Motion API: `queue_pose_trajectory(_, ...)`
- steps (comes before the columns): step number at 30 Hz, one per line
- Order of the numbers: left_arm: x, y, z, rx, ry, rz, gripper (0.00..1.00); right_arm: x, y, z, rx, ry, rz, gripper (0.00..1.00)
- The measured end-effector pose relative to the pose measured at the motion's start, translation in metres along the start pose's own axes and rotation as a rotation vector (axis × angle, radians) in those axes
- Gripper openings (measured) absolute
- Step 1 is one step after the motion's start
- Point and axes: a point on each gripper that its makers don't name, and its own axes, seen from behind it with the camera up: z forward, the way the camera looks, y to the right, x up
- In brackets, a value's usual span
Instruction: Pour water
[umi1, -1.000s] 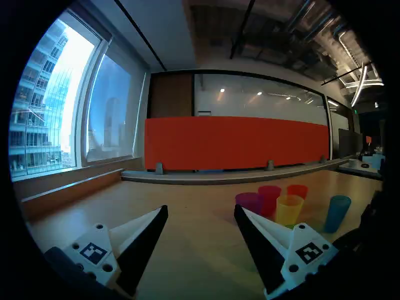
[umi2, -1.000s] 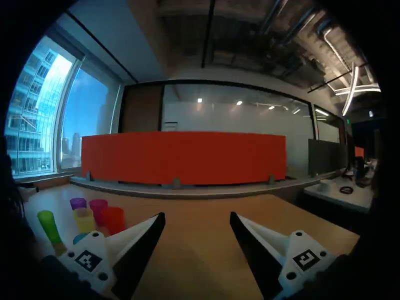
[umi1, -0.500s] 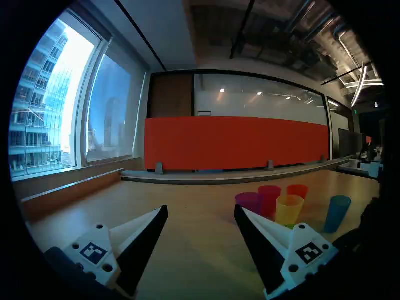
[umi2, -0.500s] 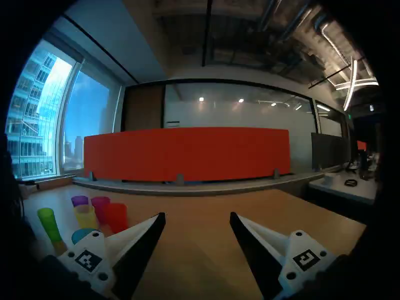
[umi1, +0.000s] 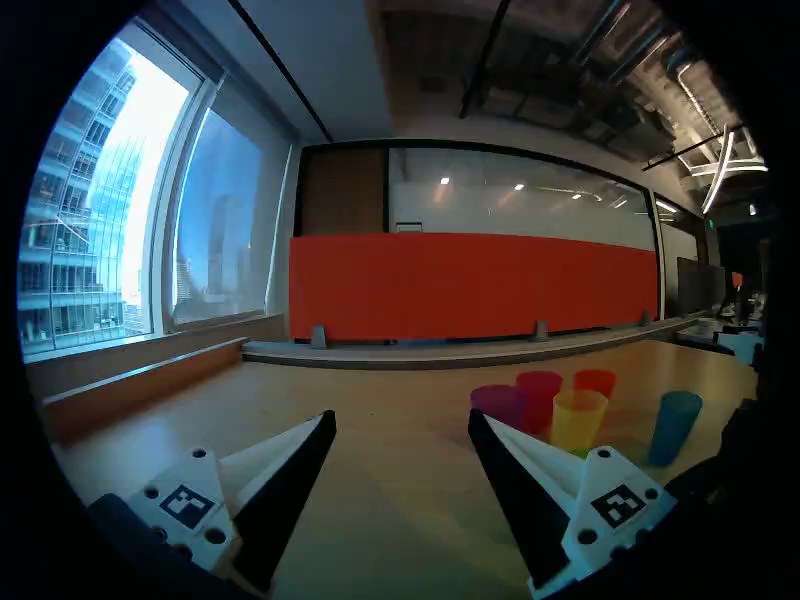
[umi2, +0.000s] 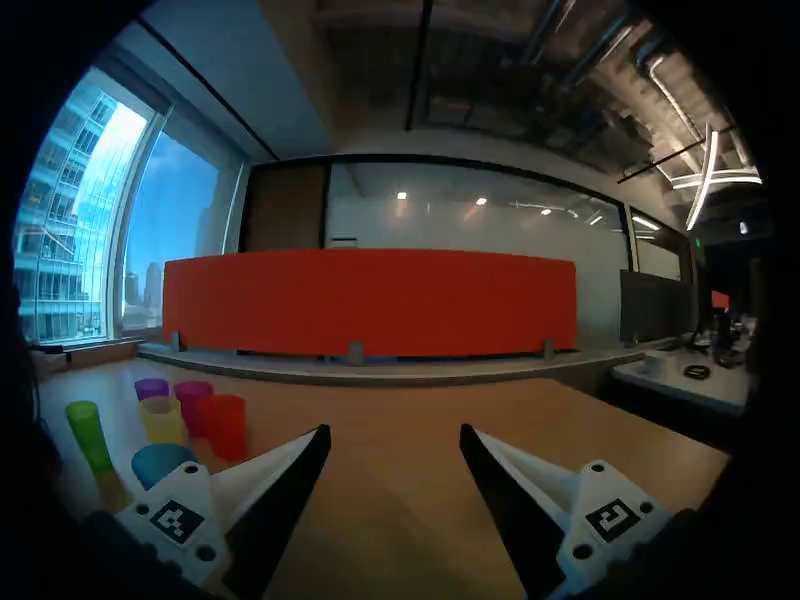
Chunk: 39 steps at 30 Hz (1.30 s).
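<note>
Several coloured plastic cups stand in a cluster on the wooden table (umi1: 400, 500). In the left gripper view they are to the right of centre: purple cup (umi1: 497, 403), magenta cup (umi1: 539, 398), red cup (umi1: 595, 382), yellow cup (umi1: 579, 418), blue cup (umi1: 674, 426). My left gripper (umi1: 400, 425) is open, empty, with its right finger just in front of the purple cup. In the right gripper view the cluster is at the left: green cup (umi2: 88, 434), yellow cup (umi2: 163, 419), red cup (umi2: 226, 425), blue cup (umi2: 162, 463). My right gripper (umi2: 393, 437) is open and empty, to the right of the cups.
An orange divider panel (umi1: 470, 285) runs along the table's far edge. Large windows (umi1: 100, 240) line the left wall. Another desk (umi2: 690, 380) with small items stands at the right. Bare tabletop (umi2: 400, 470) lies ahead of both grippers.
The right gripper has risen a little, so the cups sit lower and nearer in its view and the blue cup shows more. The left gripper has stayed still.
</note>
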Motion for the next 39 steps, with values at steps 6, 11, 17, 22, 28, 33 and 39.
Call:
queue_pose_trajectory(6,0.0000,0.0000,0.0004,0.000,0.000,0.000,0.99,-0.0029,0.0007,-0.0003,-0.005,-0.004,0.007,1.00)
queue_pose_trajectory(11,0.0000,-0.0001,0.0000,0.000,0.000,0.000,0.99,-0.0022,0.0019,-0.0017,-0.004,-0.004,0.012,1.00)
queue_pose_trajectory(17,-0.0001,-0.0003,-0.0001,0.000,0.000,0.000,0.98,-0.0023,0.0022,-0.0007,-0.003,-0.005,0.014,1.00)
queue_pose_trajectory(22,-0.0003,0.0001,-0.0002,0.000,0.000,0.000,0.99,-0.0018,0.0016,-0.0008,0.003,-0.005,0.015,1.00)
queue_pose_trajectory(28,-0.0007,0.0006,-0.0003,0.000,0.000,0.000,0.99,-0.0016,0.0017,-0.0007,0.004,-0.006,0.015,1.00)
queue_pose_trajectory(33,-0.0004,0.0005,0.0000,0.000,0.000,0.000,0.99,-0.0011,0.0015,-0.0007,0.003,-0.006,0.015,1.00)
queue_pose_trajectory(39,-0.0001,0.0002,0.0002,0.000,0.000,0.000,0.98,-0.0019,0.0017,-0.0010,0.003,-0.007,0.015,1.00)
